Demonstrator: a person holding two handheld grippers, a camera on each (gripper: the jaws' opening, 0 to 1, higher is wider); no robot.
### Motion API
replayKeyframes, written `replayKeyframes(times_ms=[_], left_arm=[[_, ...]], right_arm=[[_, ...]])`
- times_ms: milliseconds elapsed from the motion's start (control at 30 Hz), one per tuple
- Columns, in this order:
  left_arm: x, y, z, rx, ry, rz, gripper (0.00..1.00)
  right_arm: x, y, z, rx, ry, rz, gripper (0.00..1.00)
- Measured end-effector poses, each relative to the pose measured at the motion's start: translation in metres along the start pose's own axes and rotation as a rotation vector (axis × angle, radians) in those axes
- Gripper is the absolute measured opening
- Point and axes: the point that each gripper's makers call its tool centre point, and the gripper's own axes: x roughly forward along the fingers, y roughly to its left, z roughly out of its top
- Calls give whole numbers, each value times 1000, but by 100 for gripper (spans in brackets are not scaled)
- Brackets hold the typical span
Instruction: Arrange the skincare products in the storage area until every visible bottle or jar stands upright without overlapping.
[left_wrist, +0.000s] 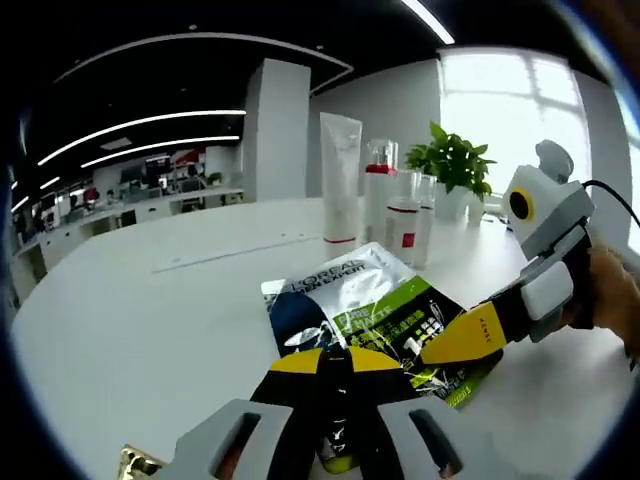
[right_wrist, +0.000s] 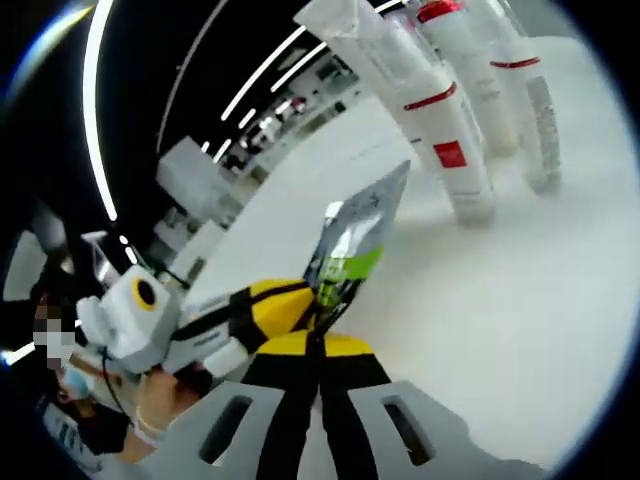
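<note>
A flat L'Oreal sachet (left_wrist: 345, 300), silver, dark blue and green, is held just above the white table (left_wrist: 150, 320). My left gripper (left_wrist: 335, 362) is shut on its near edge. My right gripper (left_wrist: 465, 338) reaches in from the right and is shut on its right edge. In the right gripper view the sachet (right_wrist: 350, 245) is seen edge-on, with my right gripper (right_wrist: 320, 340) shut on it and the left gripper (right_wrist: 285, 305) clamped beside it. Behind the sachet a tall white tube (left_wrist: 340, 175) and red-capped bottles (left_wrist: 380, 195) stand upright.
A clear bottle (left_wrist: 426, 215) stands at the right of the group, in front of a potted plant (left_wrist: 455, 160). A small gold object (left_wrist: 135, 462) lies by the table's near edge. A person's hand (left_wrist: 605, 295) holds the right gripper. Office desks lie beyond.
</note>
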Motion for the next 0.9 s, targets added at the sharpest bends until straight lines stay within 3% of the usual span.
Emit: replayKeyframes(times_ms=[100, 133, 267, 333, 500, 567, 667, 767, 900], left_arm=[[-8, 3, 8, -75, -36, -13, 15], [-11, 6, 13, -116, -64, -15, 18], [-20, 20, 24, -149, -124, 16, 28], [-29, 30, 33, -167, -180, 53, 29], [-47, 46, 54, -295, -312, 49, 35], [-60, 52, 66, -367, -411, 46, 37], [-68, 53, 76, -438, -492, -11, 37], [-76, 44, 86, -525, -566, -112, 38], [-72, 28, 85, -522, -548, -185, 43]], right_arm=[[-1, 16, 11, -124, -58, 17, 0], [-4, 18, 3, -102, -37, -10, 0], [-5, 40, 14, -174, -99, 2, 0], [-7, 52, 22, -175, -136, 25, 0], [-18, 73, 40, -210, -222, 65, 0], [-24, 80, 46, -234, -259, 66, 0], [-34, 92, 53, -264, -301, 76, 0], [-40, 99, 63, -287, -337, 80, 0], [-46, 103, 80, -298, -416, 98, 0]])
